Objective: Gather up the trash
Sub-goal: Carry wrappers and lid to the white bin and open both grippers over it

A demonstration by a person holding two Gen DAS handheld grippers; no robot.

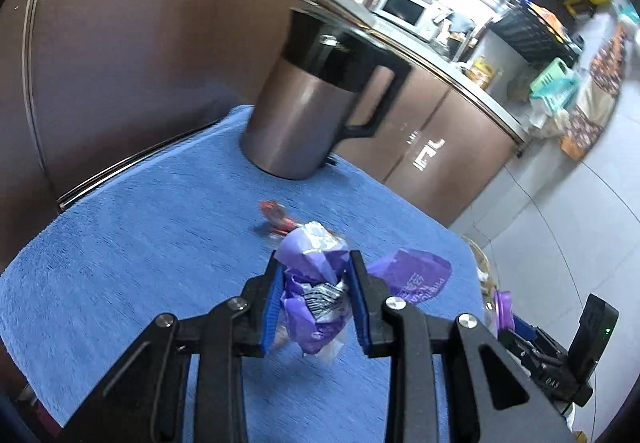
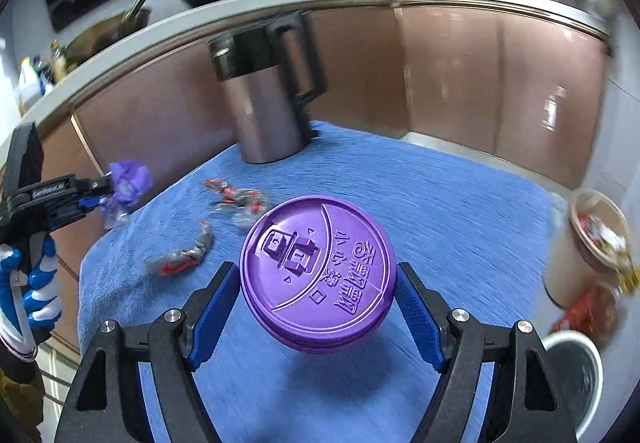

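Note:
My left gripper (image 1: 315, 260) is shut on a crumpled purple wrapper (image 1: 316, 307), held above the blue towel (image 1: 140, 243). The right wrist view shows that same gripper (image 2: 109, 190) at the far left with the purple wrapper (image 2: 128, 179) sticking out of it. My right gripper (image 2: 318, 268) is shut on a cup with a purple embossed lid (image 2: 320, 239); both blue pads press on its sides, and the cup body is hidden under the lid. Red-and-silver wrappers (image 2: 236, 199) (image 2: 184, 255) lie on the towel (image 2: 440, 203), and one red wrapper (image 1: 276, 217) shows beyond the left fingers.
A steel jug with a black lid and handle (image 1: 304, 111) (image 2: 264, 103) stands at the towel's far edge, in front of brown cabinets. A beige bin holding trash (image 2: 592, 243) and a white bucket (image 2: 576, 367) sit on the floor to the right.

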